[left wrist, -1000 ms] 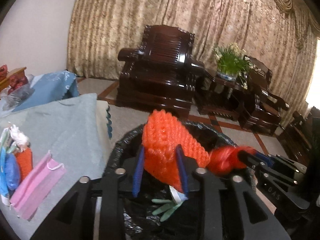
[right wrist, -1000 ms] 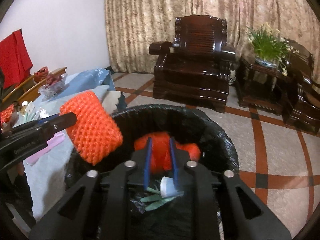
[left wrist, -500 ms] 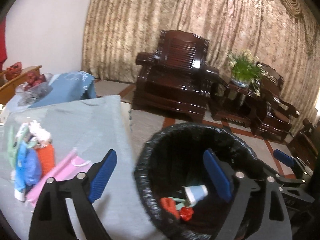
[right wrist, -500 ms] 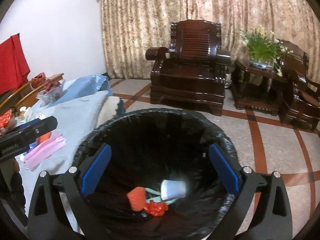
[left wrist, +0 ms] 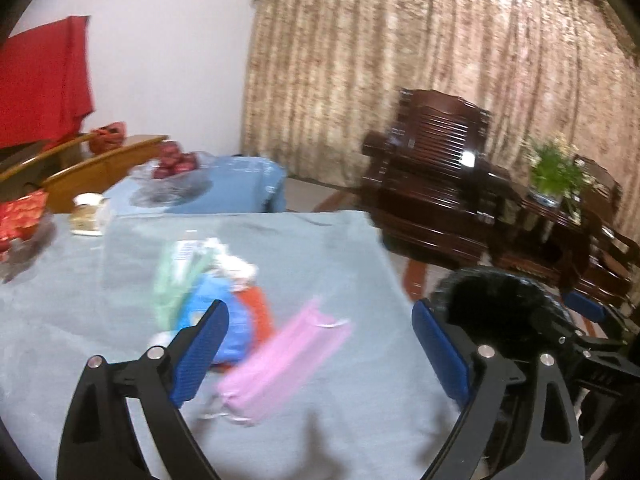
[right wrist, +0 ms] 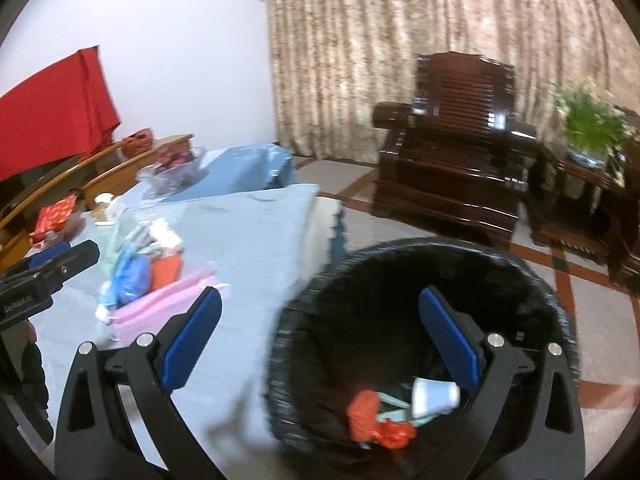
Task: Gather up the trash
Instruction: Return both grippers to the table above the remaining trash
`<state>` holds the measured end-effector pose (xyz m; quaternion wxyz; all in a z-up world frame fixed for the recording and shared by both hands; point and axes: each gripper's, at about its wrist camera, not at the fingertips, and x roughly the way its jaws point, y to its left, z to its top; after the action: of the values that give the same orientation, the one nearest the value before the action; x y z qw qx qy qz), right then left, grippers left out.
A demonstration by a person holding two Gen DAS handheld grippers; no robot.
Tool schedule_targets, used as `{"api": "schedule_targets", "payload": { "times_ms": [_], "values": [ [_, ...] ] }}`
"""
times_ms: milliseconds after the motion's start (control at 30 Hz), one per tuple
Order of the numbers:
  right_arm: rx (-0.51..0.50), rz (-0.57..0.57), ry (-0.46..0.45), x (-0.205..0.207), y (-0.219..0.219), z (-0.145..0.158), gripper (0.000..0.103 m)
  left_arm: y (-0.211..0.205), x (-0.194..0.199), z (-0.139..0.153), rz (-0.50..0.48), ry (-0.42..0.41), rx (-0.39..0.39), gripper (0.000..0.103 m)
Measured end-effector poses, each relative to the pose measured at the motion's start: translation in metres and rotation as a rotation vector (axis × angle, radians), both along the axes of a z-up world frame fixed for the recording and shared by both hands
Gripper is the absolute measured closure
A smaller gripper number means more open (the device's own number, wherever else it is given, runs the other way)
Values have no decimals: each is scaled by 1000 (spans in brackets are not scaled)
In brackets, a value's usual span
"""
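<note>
Left gripper (left wrist: 320,356): blue-padded jaws spread wide, nothing between them, hanging above the pale grey-blue tablecloth (left wrist: 328,256). Just ahead of the jaws lies a pink pleated face mask (left wrist: 280,360), flat on the cloth. Touching it on the far side, a blurred heap of trash: a crumpled blue plastic bag (left wrist: 224,320), an orange foam net sleeve (left wrist: 256,308), pale green wrappers (left wrist: 176,280), a white crumpled scrap (left wrist: 236,268).

Right gripper (right wrist: 320,344): jaws likewise wide apart, empty. Its right finger is over the mouth of the round bin lined with a black plastic bag (right wrist: 532,280); its left finger is over the table edge, near the pink mask.

Bin contents, seen from the right wrist: an orange foam net (right wrist: 360,412), a crumpled red plastic piece (right wrist: 394,434) touching it, a pale green glove-like item (right wrist: 394,408), and a small white paper cup (right wrist: 434,394) on its side. All rest at the bottom.

Bin stands on the tiled floor just beside the table's corner.

Further out on the table: a glass bowl of red fruit (left wrist: 172,176), a red patterned box (left wrist: 20,216). Beyond, a dark carved wooden armchair (right wrist: 452,152) before beige curtains (right wrist: 400,40).
</note>
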<state>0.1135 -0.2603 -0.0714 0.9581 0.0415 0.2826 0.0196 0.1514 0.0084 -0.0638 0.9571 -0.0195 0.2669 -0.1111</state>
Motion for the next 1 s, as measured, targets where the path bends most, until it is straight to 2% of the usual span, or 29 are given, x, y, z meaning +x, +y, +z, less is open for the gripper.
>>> {"api": "schedule_targets", "payload": {
  "times_ms": [267, 400, 733, 1000],
  "values": [
    [8, 134, 21, 27, 76, -5, 7, 69, -7, -9, 140, -4, 27, 12],
    [13, 182, 44, 35, 107, -15, 7, 93, -7, -17, 177, 8, 39, 13],
    [3, 254, 123, 56, 172, -48, 7, 137, -2, -47, 245, 70, 57, 13],
    [-25, 268, 179, 67, 210, -73, 7, 159, 3, -66, 263, 103, 70, 13]
  ]
}}
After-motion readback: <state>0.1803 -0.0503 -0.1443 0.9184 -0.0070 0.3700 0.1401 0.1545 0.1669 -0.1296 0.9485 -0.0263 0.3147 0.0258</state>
